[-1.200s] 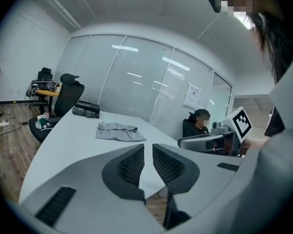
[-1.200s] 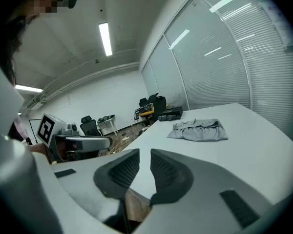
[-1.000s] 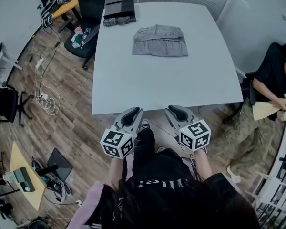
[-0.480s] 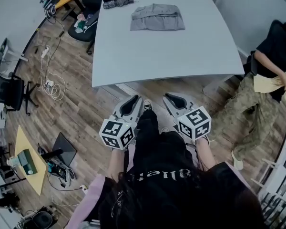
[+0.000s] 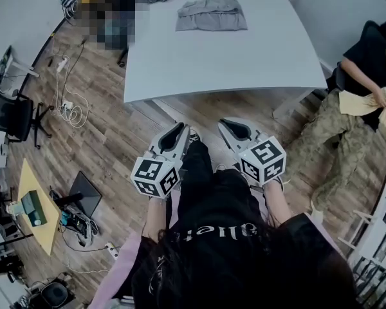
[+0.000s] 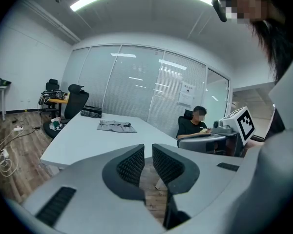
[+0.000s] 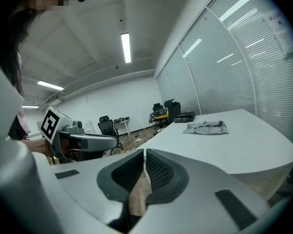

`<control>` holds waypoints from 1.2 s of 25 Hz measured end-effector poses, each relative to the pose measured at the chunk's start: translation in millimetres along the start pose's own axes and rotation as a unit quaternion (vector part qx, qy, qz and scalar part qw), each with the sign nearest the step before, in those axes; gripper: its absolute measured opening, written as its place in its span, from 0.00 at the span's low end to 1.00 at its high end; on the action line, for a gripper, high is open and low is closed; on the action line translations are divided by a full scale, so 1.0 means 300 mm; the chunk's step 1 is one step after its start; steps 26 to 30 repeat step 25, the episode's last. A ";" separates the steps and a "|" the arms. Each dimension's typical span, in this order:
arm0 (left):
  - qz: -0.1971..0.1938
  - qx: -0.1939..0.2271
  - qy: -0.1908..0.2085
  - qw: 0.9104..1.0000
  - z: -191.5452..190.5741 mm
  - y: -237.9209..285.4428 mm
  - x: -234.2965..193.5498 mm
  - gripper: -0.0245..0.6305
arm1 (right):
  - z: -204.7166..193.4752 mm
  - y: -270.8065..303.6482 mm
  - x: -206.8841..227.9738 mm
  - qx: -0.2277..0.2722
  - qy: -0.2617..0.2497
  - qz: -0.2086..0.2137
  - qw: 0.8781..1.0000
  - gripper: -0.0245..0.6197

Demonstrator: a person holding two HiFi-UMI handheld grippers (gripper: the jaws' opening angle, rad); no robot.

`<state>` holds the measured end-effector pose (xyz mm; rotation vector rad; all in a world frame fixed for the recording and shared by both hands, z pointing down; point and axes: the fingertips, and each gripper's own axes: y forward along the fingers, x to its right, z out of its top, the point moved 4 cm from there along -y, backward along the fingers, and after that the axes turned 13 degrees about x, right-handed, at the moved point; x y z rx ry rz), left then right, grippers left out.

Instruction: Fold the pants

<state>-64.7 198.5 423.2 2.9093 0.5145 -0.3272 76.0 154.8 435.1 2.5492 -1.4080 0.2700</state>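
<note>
Pants (image 5: 211,14) are lying grey and folded into a flat rectangle at the far end of the white table (image 5: 219,63). The head view is cutting off the table's far edge. Both gripper views are showing the whole bundle, small and wrinkled on top. Left gripper (image 5: 175,134) is hovering over wood floor (image 5: 116,140), well short of the table, jaws a narrow slit apart and empty. Right gripper (image 5: 235,127), beside it, has just been closing, pads now nearly meeting on nothing.
</note>
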 end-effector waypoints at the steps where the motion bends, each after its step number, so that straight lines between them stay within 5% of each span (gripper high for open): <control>1: -0.001 0.000 0.001 1.000 -0.001 -0.005 0.005 0.14 | 0.003 -0.005 -0.005 0.003 -0.001 0.001 1.000 0.09; 30: -0.002 0.016 -0.002 1.000 0.030 -0.017 -0.014 0.14 | 0.044 -0.019 -0.004 0.007 -0.030 -0.011 0.999 0.08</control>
